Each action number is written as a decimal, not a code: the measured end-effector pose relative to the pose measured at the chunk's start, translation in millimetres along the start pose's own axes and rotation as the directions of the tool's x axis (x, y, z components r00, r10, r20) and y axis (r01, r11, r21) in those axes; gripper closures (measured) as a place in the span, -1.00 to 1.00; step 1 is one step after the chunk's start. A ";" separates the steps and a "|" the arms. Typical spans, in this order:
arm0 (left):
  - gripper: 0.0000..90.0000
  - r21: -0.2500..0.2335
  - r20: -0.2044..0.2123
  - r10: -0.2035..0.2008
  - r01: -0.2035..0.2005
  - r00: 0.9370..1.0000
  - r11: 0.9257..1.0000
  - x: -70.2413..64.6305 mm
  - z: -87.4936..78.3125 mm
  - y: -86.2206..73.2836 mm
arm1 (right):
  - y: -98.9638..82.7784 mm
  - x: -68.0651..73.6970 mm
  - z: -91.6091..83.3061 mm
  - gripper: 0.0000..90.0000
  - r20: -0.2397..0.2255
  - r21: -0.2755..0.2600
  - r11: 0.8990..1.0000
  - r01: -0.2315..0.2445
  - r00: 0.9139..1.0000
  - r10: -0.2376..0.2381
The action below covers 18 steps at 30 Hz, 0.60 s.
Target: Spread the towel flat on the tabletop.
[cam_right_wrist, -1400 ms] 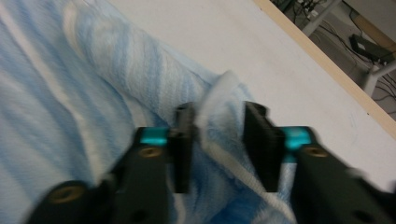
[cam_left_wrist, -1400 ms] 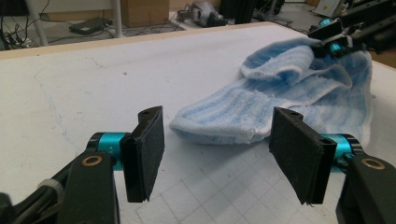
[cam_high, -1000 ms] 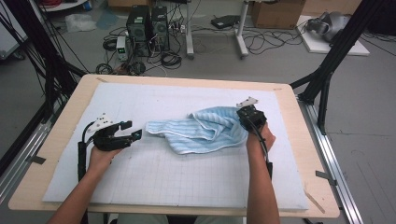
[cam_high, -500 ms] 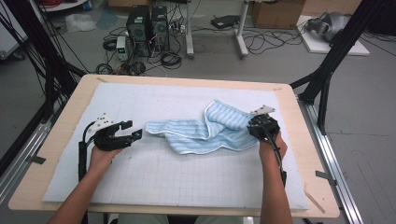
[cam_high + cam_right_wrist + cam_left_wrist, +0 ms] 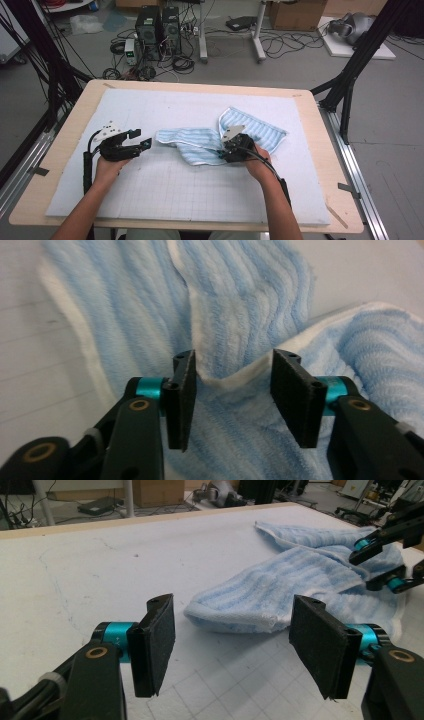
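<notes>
Lying crumpled on the desk [image 5: 65, 165], the towel [image 5: 200, 145] has a white hem fold between the parted jaws of the right hand-held gripper [image 5: 234, 390], just opened, not pressing it. Left hand-held gripper [image 5: 235, 640] rests released, just beside the towel's end.

Towel [image 5: 215, 145]: light blue and white stripes, white hem. Mat [image 5: 175, 195]: pale with faint grid. Table [image 5: 60, 150]: light wood. Gripper pads [image 5: 182, 395]: black.

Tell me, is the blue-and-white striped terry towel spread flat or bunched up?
Bunched up. The blue-and-white striped terry towel lies twisted on the white mat, one part doubled over, a raised fold between the right gripper's open jaws.
</notes>
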<state>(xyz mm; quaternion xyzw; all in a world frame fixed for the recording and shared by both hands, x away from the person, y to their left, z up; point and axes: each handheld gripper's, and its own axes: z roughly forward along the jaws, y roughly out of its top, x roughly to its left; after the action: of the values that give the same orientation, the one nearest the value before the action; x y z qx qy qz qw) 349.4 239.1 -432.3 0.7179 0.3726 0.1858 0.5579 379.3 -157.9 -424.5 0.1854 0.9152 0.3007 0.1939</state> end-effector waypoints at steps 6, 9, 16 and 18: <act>-0.22 0.001 0.003 0.001 -0.001 1.000 1.000 0.1 0.8 -0.2 | 4.8 -17.2 4.0 0.85 0.132 -0.006 0.998 -0.065 0.989 0.066; -0.22 -0.004 0.004 -0.002 0.002 1.000 1.000 0.2 0.7 -0.2 | 7.0 -25.1 4.4 0.85 0.160 -0.034 0.992 -0.119 0.979 0.123; -0.22 -0.006 0.010 -0.004 0.004 1.000 1.000 0.7 1.0 -0.4 | 18.4 -52.8 18.9 0.83 0.269 -0.050 0.958 -0.282 0.920 0.285; -0.22 -0.008 0.010 -0.005 0.005 1.000 1.000 0.4 1.3 -0.5 | 21.3 -58.0 24.8 0.83 0.308 -0.040 0.945 -0.324 0.896 0.320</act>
<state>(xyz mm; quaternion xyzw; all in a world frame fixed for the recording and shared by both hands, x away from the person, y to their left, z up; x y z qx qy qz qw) 350.4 238.6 -433.2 0.7156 0.3708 0.1824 0.5632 445.3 -156.6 -415.6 0.3802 0.8318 0.2901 0.2819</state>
